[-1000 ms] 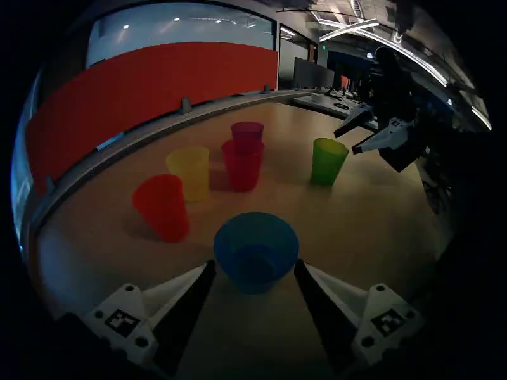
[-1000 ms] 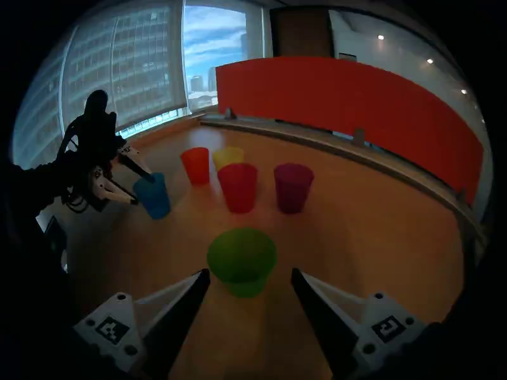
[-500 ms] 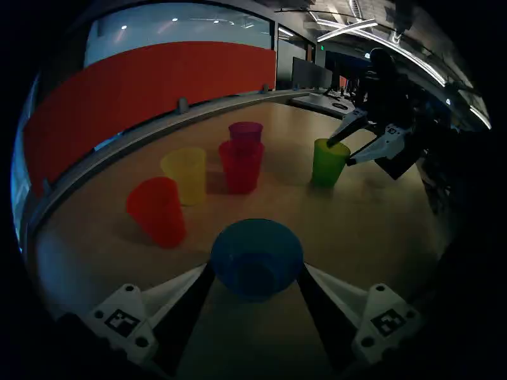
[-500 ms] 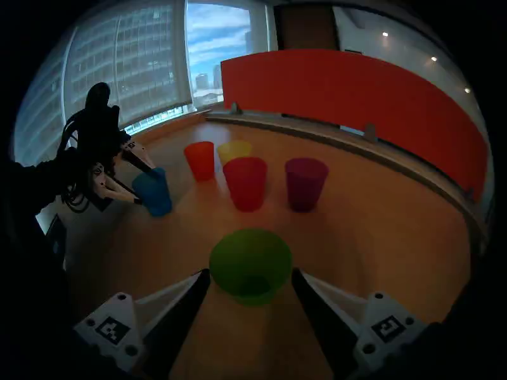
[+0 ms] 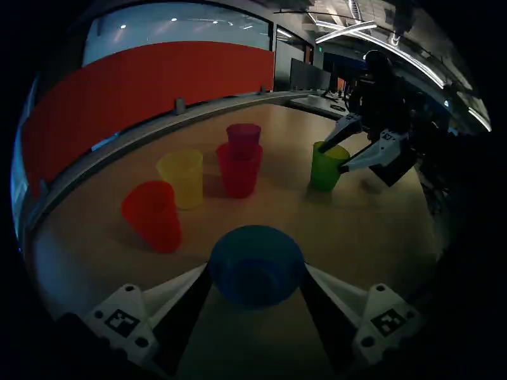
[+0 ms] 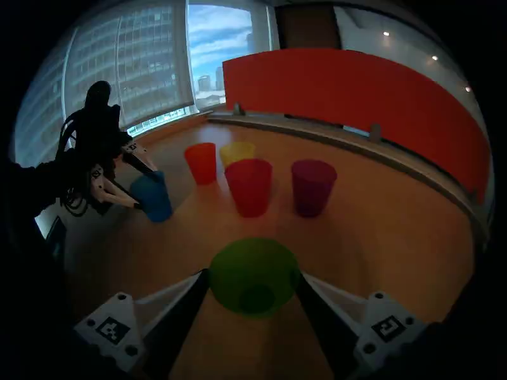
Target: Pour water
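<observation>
- Both grippers have moved in over the last second: the blue cup (image 5: pixel 256 275) now sits deeper between the left gripper's (image 5: pixel 255 266) fingers, and the green cup (image 6: pixel 253 285) deeper between the right gripper's (image 6: pixel 251 273).
- Each cup stands upright on the wooden table (image 5: pixel 367 228), its rim level with the fingers' inner edges.
- Both pairs of tongs are spread wide, one finger on each side of its cup; neither visibly squeezes.
- In the left gripper view, the green cup stands far right.
- Further left stand a red cup (image 5: pixel 239 171) with a magenta cup (image 5: pixel 243 133) just behind it, a yellow cup (image 5: pixel 182 178) and an orange-red cup (image 5: pixel 152 216).
- Square black-and-white code markers (image 5: pixel 122 322) sit on the finger bases; they carry the only printing.
- Behind the table runs a red partition (image 5: pixel 127 82); the right gripper view shows windows (image 6: pixel 127 69) facing towers.
</observation>
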{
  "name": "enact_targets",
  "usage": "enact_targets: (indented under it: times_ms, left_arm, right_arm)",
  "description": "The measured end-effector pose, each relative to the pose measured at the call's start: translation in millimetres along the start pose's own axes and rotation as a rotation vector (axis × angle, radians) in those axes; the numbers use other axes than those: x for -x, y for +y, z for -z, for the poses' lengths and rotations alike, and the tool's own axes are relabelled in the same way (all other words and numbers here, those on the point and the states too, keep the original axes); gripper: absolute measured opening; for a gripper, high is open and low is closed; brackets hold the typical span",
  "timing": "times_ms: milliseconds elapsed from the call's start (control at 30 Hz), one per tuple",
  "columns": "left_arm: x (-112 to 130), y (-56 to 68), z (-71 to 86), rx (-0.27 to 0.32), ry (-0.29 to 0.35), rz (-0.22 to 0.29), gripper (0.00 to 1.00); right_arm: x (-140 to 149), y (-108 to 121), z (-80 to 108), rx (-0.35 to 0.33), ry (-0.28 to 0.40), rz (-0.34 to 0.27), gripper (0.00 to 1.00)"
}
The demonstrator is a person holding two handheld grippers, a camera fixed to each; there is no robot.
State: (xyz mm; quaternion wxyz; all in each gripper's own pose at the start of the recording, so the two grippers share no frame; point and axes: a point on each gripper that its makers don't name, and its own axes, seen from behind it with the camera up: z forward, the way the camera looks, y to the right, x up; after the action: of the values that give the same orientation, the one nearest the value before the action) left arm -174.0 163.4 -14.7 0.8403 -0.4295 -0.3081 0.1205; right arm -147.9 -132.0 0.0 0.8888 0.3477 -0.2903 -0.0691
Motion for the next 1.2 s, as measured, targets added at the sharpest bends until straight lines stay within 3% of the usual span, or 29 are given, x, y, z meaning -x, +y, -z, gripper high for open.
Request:
enact_targets:
  times_ms: [667,767,1200]
  left_arm:
    - [0.7,0.6,-0.2,0.003,-0.003,0.000,0.87]
    - [0.9,0.2,0.5,0.001,-0.004,0.001,0.87]
    - [-9.8,0.2,12.5,-0.018,0.023,0.002,0.87]
  right_arm:
    - [3.5,3.2,-10.3,0.016,-0.007,0.029,0.99]
    - [5.4,5.8,-10.2,0.024,-0.012,0.040,0.92]
    - [-10.5,3.9,3.2,0.031,0.014,0.042,0.91]
